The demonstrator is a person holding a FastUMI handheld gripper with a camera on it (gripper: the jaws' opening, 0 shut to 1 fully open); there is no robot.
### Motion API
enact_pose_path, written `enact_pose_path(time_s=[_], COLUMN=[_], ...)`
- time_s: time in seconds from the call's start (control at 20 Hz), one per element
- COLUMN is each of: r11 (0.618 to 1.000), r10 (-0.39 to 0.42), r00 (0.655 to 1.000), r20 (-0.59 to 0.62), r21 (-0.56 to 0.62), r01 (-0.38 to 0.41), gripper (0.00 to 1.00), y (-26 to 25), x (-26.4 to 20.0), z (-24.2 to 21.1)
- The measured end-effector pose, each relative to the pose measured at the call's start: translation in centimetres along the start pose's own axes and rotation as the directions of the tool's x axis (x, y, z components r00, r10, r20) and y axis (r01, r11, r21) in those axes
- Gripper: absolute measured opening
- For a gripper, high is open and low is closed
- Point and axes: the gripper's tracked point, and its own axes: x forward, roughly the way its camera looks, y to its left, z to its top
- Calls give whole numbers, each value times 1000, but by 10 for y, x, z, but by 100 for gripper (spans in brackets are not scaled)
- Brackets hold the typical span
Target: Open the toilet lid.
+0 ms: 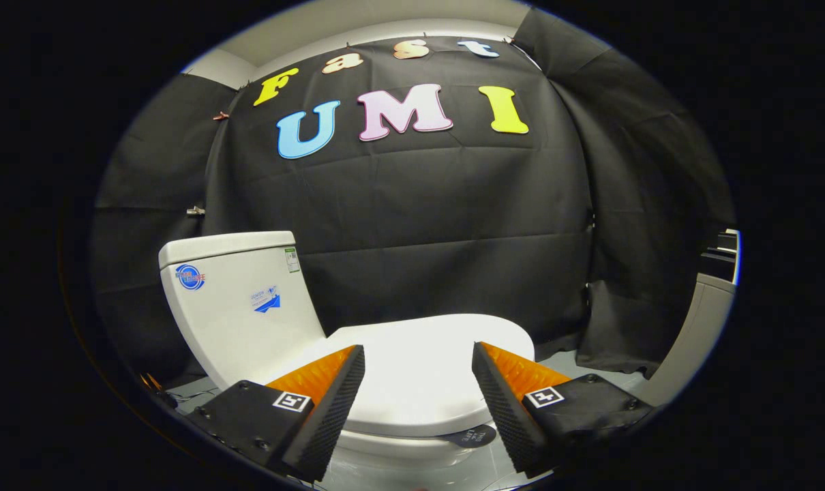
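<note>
The gripper (418, 382) has its two fingers spread wide apart, and they hold nothing and touch nothing. Between the fingers and just past their tips is the white toilet lid (423, 372), lying flat and shut on the toilet bowl (392, 450), with a small dark sticker (472, 435) by its front edge. Farther back, to the left, stands the white water tank (238, 303), and behind it all hangs the black cloth wall (453, 225).
</note>
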Motion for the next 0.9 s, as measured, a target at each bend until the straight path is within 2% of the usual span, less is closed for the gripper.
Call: enact_pose_path(time_s=[0.35, 0.5, 0.7, 0.9], r11=[1000, 998, 1000, 1000], r10=[-8, -14, -18, -15], r00=[1000, 999, 999, 1000], r20=[5, 33, 27, 26], r21=[3, -53, 6, -5], r01=[8, 16, 18, 15], gripper=[98, 98, 98, 98], y=[-3, -6, -11, -28], x=[1, 1, 1, -5], z=[4, 17, 27, 32])
